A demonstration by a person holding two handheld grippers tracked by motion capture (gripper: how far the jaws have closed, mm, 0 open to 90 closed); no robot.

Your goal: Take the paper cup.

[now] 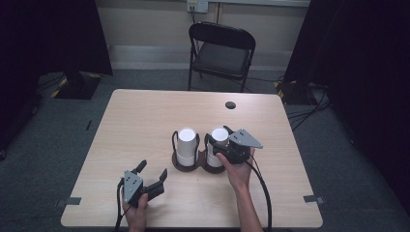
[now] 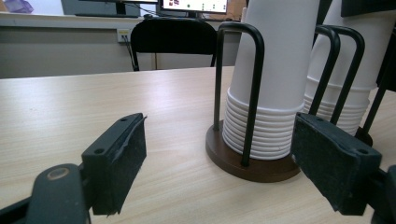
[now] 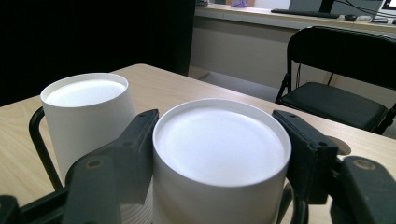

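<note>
Two stacks of upturned white paper cups stand in a black wire holder with a brown base [image 1: 186, 167] near the middle of the table. My right gripper [image 1: 222, 144] is shut on the top cup of the right stack [image 1: 218, 136]; in the right gripper view its pads [image 3: 136, 148] press both sides of that cup [image 3: 219, 154], with the left stack [image 3: 86, 107] beside it. The left stack [image 1: 186, 144] is untouched. My left gripper [image 1: 153, 170] rests low near the front left of the table, open and with nothing between its pads, pointing at the holder [image 2: 252, 165] and its cups [image 2: 275, 70].
The wooden table [image 1: 145, 116] has a dark cable hole [image 1: 230, 105] at the back right. A black folding chair [image 1: 222, 48] stands behind the table's far edge. Cables trail from both grippers toward the front edge.
</note>
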